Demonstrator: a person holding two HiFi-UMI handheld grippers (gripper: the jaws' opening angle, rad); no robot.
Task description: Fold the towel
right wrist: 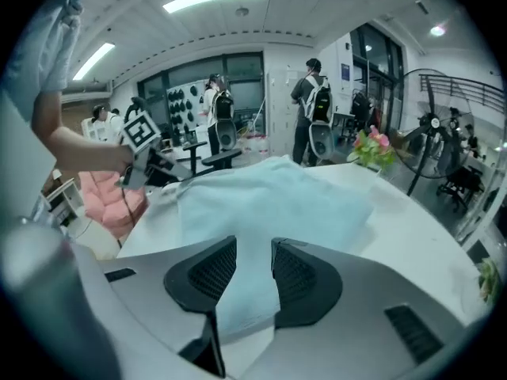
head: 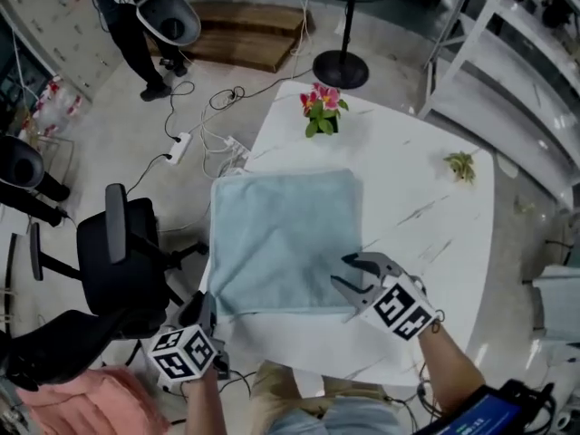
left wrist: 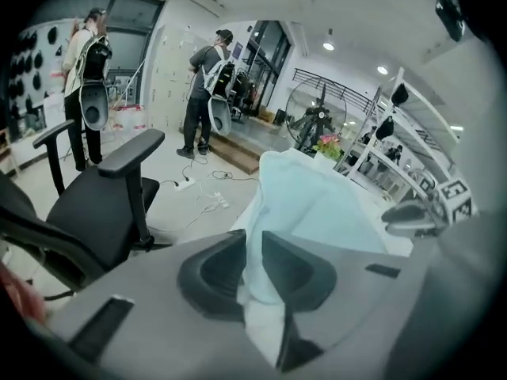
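Towel [head: 283, 241] on table [head: 435, 198], flowers [head: 322, 109] beyond — office chair [head: 122, 261] alongside

Seen from above, the white counter [head: 435, 243] is mostly open. Its right half is bare, with free room for a hand-held gripper to cross. A flat towel [head: 281, 238] covers the left-centre and lies low. At the far edge a pot of pink flowers [head: 323, 109] stands upright just beyond the towel, and a small green sprig [head: 460, 165] sits near the far right edge. A black office chair [head: 122, 252] crowds the counter's near left corner, close to the left hand-held gripper [head: 203, 311]. Cables [head: 227, 94] trail across the floor beyond the chair. A fan base [head: 341, 68] stands behind the flowers, and white shelving [head: 464, 42] lines the right side.
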